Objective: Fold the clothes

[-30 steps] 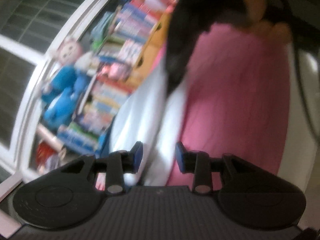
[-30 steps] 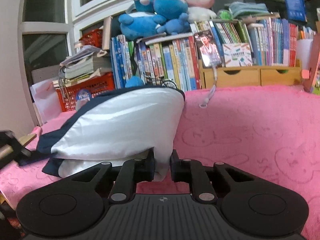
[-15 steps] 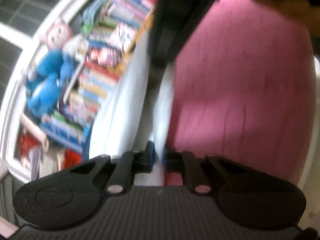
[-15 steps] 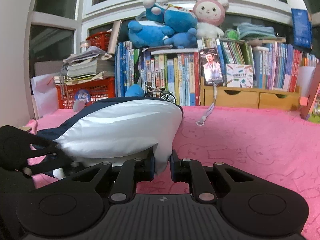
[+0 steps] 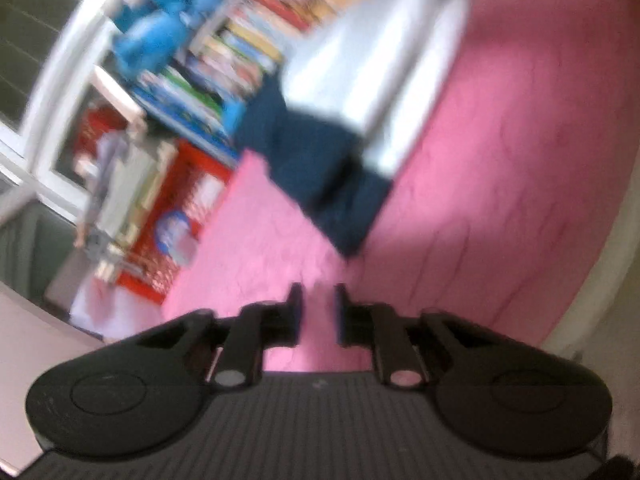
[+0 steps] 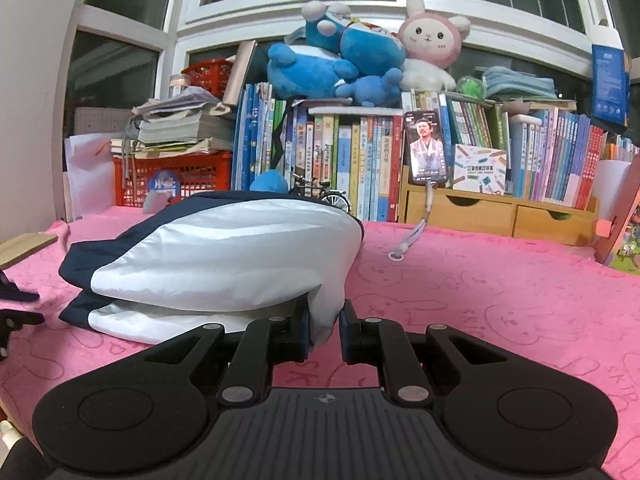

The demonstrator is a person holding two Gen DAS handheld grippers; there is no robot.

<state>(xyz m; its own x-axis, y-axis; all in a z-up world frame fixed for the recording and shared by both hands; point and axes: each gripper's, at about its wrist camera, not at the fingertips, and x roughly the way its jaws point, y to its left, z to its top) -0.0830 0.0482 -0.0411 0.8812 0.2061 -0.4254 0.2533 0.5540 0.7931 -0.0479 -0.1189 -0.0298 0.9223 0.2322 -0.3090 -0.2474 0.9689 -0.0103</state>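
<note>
My worktop wears a pink cloth (image 6: 500,292). On it lies the folded white and navy garment (image 6: 224,264), a phone strap (image 6: 408,242) just right of it, with wooden drawers (image 6: 500,212) and a red crate (image 6: 176,176) along the back.

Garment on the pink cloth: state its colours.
White with navy-blue trim on the garment; right wrist view shows it best.

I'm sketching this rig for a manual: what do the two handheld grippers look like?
Both look alike. The right gripper is matte black with a ribbed grey base, round side lobes, silver pivot pins, blue-edged finger pads and a small central logo. The left gripper matches, though blurred. No cables or sleeves are visible.
</note>
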